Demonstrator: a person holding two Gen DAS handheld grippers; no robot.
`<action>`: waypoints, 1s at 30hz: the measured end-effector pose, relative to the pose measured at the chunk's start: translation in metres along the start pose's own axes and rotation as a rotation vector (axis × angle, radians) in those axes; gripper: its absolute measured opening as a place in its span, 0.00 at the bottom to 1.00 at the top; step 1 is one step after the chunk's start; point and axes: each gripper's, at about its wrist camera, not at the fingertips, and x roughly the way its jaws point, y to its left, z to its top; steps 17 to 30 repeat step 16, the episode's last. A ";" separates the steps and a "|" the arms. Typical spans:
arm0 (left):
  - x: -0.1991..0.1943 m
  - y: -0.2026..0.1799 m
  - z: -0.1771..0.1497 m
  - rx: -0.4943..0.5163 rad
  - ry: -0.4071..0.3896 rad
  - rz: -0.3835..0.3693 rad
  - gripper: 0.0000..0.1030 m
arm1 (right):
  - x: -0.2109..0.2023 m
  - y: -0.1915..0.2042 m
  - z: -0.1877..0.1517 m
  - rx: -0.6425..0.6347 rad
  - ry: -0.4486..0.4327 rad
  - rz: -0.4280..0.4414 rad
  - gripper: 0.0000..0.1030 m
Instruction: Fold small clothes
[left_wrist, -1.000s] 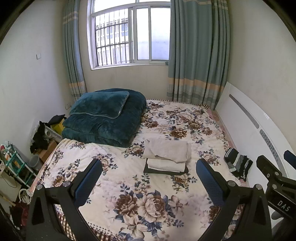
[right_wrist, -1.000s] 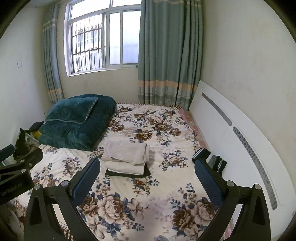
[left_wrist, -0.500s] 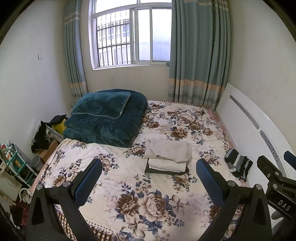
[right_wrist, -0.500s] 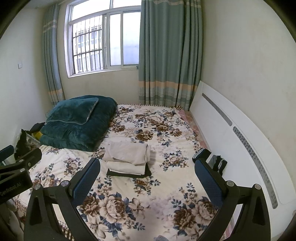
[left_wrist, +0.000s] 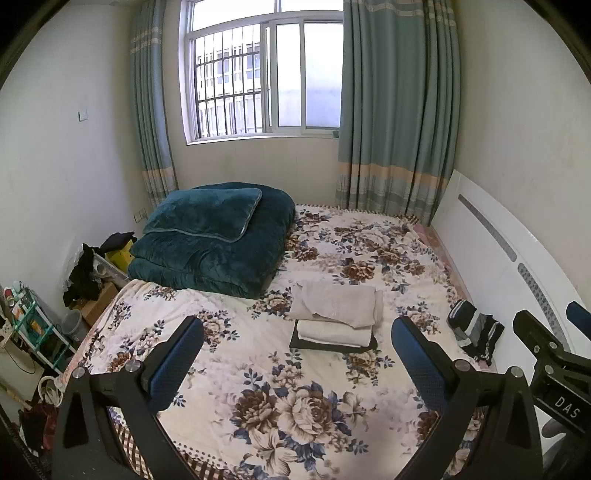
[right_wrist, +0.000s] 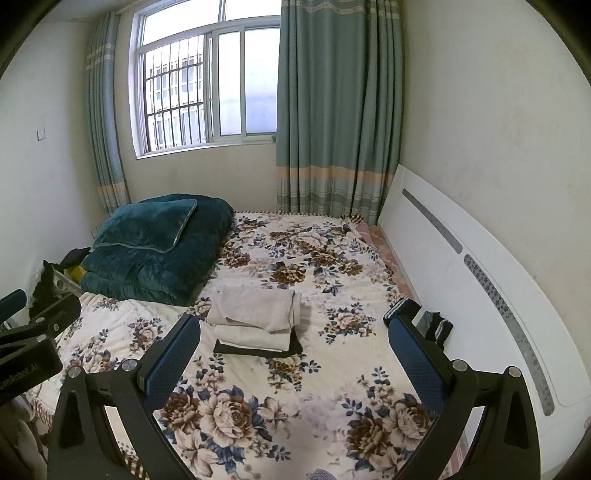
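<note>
1. Almost nothing different from a second ago: same stack, same bed, only a faint drift of both views, the window a touch higher in frame.
2. Left hand-held gripper (left_wrist: 293, 354) released, fingers spread wide, nothing between them, hovering above the near end of the bed (left_wrist: 258, 369).
3. Right hand-held gripper (right_wrist: 293, 354) likewise released and empty, held well back from the cloth.
4. Folded stack (left_wrist: 334, 317) lying mid-bed: a beige piece on top, a paler one under it, a dark piece at the bottom, edges roughly squared.
5. Dark striped garment (left_wrist: 474, 330) crumpled near the white headboard (left_wrist: 480, 266), well apart from the stack, seemingly not yet folded; partly hidden behind the right finger in the right wrist view.
6. Teal quilt (left_wrist: 214, 240) folded at the far left corner, untouched.
7. Likely meaning: a pause between items, stack finished, striped garment probably next, calling for a reach to the right.
</note>
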 end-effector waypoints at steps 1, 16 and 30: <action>0.000 0.000 0.000 0.001 -0.001 -0.001 1.00 | 0.000 0.002 0.001 -0.004 -0.001 0.007 1.00; -0.004 0.001 0.001 -0.003 -0.004 0.006 1.00 | -0.004 0.000 -0.004 0.003 -0.003 0.002 1.00; -0.004 0.001 0.001 -0.003 -0.004 0.006 1.00 | -0.004 0.000 -0.004 0.003 -0.003 0.002 1.00</action>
